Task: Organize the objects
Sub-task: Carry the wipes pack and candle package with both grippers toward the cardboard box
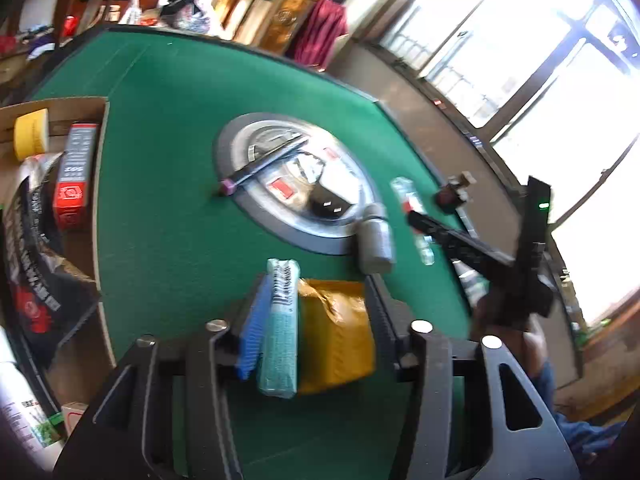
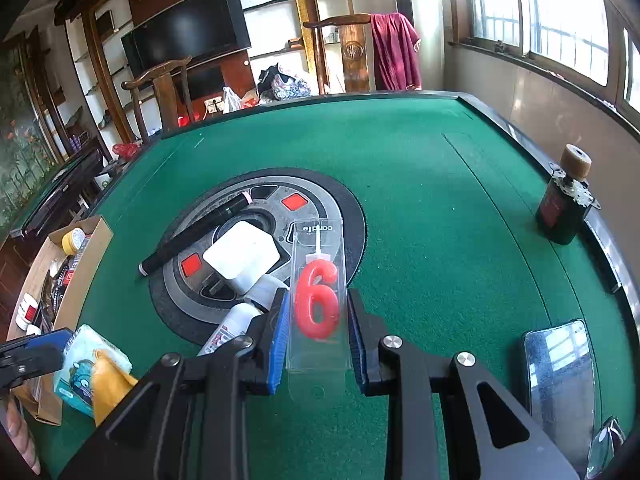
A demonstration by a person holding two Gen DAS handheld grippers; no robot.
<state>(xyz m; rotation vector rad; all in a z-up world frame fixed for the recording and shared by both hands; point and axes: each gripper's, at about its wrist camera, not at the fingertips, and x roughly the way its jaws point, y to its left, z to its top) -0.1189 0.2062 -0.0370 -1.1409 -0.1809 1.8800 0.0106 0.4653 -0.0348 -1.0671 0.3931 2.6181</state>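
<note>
Your right tool is clamped on a clear candle pack, its blue pads pressing both long sides; the red "6" sits right between them, and the pack's far end sticks out over the round hub in the table. Just left of that tool lie a white bottle, a white block and a black pen on the hub.

Your left tool stands apart, with a teal tissue pack and a yellow packet between its pads. The tissue pack lies against the blue left pad; whether the right pad touches the packet you cannot tell through the blur. A cardboard box of goods sits at the table's left edge, a dark jar far right.
</note>
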